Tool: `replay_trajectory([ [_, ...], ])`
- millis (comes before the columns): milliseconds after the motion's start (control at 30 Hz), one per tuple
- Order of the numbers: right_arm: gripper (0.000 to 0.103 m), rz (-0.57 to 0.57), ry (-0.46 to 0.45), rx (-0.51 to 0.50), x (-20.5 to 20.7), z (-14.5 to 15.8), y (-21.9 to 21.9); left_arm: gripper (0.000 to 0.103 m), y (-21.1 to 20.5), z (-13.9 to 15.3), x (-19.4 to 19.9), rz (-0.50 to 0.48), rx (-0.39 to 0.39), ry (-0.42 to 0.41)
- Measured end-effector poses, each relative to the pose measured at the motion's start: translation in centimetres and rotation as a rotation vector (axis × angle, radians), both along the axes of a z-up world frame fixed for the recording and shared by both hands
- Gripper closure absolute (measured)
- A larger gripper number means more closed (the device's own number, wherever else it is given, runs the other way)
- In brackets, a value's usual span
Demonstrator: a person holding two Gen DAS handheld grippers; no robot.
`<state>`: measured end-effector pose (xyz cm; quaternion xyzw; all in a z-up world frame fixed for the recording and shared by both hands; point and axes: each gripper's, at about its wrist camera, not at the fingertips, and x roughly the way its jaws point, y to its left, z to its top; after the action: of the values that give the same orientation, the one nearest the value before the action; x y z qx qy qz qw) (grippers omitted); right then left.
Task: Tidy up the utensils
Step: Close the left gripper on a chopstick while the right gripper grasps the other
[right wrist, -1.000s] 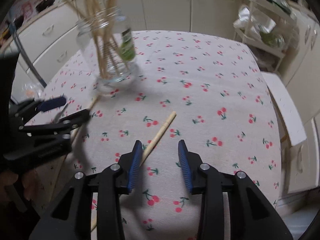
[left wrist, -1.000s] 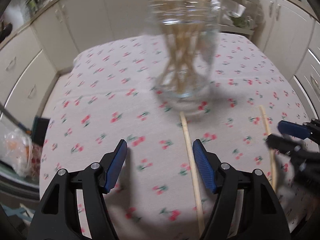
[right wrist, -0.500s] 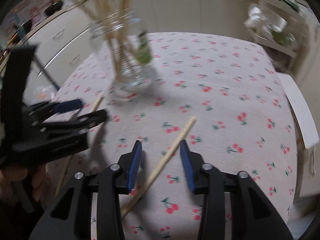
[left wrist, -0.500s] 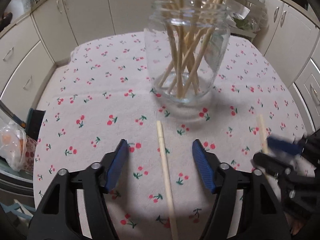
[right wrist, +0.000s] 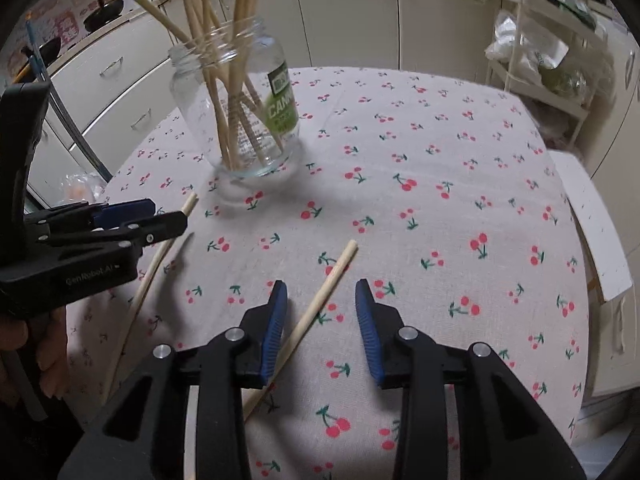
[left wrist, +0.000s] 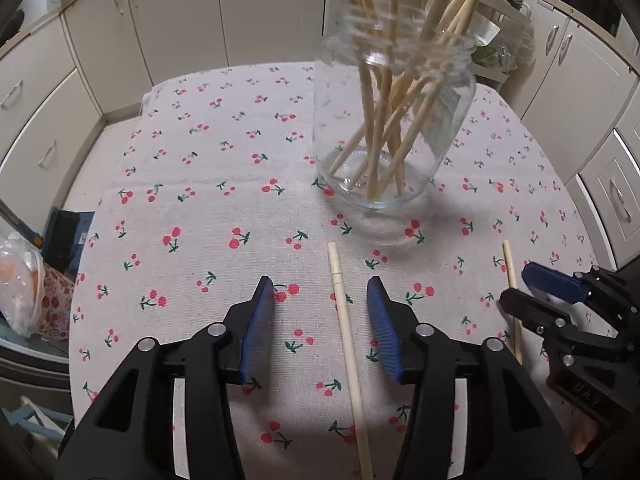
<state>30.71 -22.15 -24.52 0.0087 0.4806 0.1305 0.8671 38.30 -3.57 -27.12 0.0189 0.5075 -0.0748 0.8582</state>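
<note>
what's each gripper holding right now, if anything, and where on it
Nothing is held. The left gripper and right gripper are both open, each straddling a chopstick lying on the tablecloth.

cherry-print tablecloth (left wrist: 208,168) | cream cabinets (left wrist: 168,20) | wire rack (right wrist: 552,60) | plastic bag (left wrist: 20,280)

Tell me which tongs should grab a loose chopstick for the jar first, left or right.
Left, marginally. The left tongs stand open with a chopstick centered, running straight between the pads. The right tongs also straddle one, but it lies diagonally, close to one pad. The jar is just ahead.
</note>
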Motion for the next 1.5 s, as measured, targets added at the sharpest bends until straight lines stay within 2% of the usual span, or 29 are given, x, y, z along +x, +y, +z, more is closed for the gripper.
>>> replay_trajectory([
  [33,0.078,0.02,0.0,-0.002,-0.1,0.0,0.3,0.057,0.0,-0.1,0.0,-0.002,0.003,-0.01],
  [67,0.084,0.031,-0.003,-0.012,-0.2,0.0,0.5,0.056,-0.1,-0.2,0.0,-0.009,0.014,-0.016],
  [100,0.085,0.053,0.0,-0.009,-0.3,-0.1,0.8,0.055,-0.3,-0.2,-0.1,-0.014,0.02,-0.021],
  [233,0.085,0.054,0.024,-0.003,0.4,0.0,0.7,0.052,-0.6,-0.2,0.1,-0.028,0.039,-0.026],
  [333,0.079,0.067,0.022,-0.019,0.9,-0.1,0.7,0.053,-0.8,-0.3,0.1,-0.035,0.042,-0.033],
  [367,0.079,0.074,0.018,-0.028,0.9,-0.1,0.8,0.061,-0.8,-0.3,0.0,-0.041,0.044,-0.041],
  [400,0.079,0.078,0.017,-0.033,1.0,-0.2,0.8,0.077,-1.0,-0.3,-0.2,-0.049,0.054,-0.053],
  [467,0.09,0.09,0.023,-0.031,1.1,-0.2,0.8,0.087,-1.0,-0.1,-0.5,-0.067,0.042,-0.049],
  [500,0.09,0.092,0.033,-0.016,1.0,-0.1,0.7,0.088,-0.8,-0.1,-0.6,-0.071,0.025,-0.04],
  [633,0.09,0.084,0.048,0.001,0.9,-0.1,0.6,0.088,-0.6,0.1,-0.7,-0.082,0.007,-0.012],
  [700,0.082,0.093,0.048,-0.003,1.0,-0.1,0.9,0.087,-0.6,0.1,-0.5,-0.085,0.009,0.0],
  [733,0.077,0.099,0.045,-0.013,1.0,-0.1,1.1,0.084,-0.6,0.1,-0.3,-0.081,0.016,0.001],
  [800,0.076,0.106,0.037,-0.029,1.1,-0.1,1.3,0.071,-0.7,0.0,-0.1,-0.075,0.019,0.001],
  [900,0.08,0.105,0.027,-0.043,1.1,-0.2,1.6,0.069,-1.4,-0.2,-0.2,-0.081,0.048,-0.01],
  [933,0.091,0.106,0.028,-0.047,1.1,-0.2,1.5,0.071,-1.6,-0.2,-0.3,-0.089,0.057,-0.018],
  [1000,0.095,0.102,0.048,-0.015,1.1,-0.2,1.0,0.095,-1.9,-0.1,-0.5,-0.113,0.041,-0.017],
  [1167,0.096,0.102,0.06,-0.024,0.9,-0.2,0.9,0.096,-1.7,0.1,-0.8,-0.132,0.011,0.017],
  [1333,0.09,0.118,0.046,-0.046,1.0,-0.2,1.3,0.096,-0.9,0.1,-0.5,-0.119,-0.001,0.034],
  [1433,0.09,0.133,0.023,-0.082,0.8,-0.2,1.9,0.095,-0.9,0.1,-0.4,-0.116,-0.002,0.029],
  [1500,0.097,0.134,0.026,-0.075,0.7,-0.2,1.8,0.096,-1.2,0.1,-0.6,-0.126,0.011,0.013],
])
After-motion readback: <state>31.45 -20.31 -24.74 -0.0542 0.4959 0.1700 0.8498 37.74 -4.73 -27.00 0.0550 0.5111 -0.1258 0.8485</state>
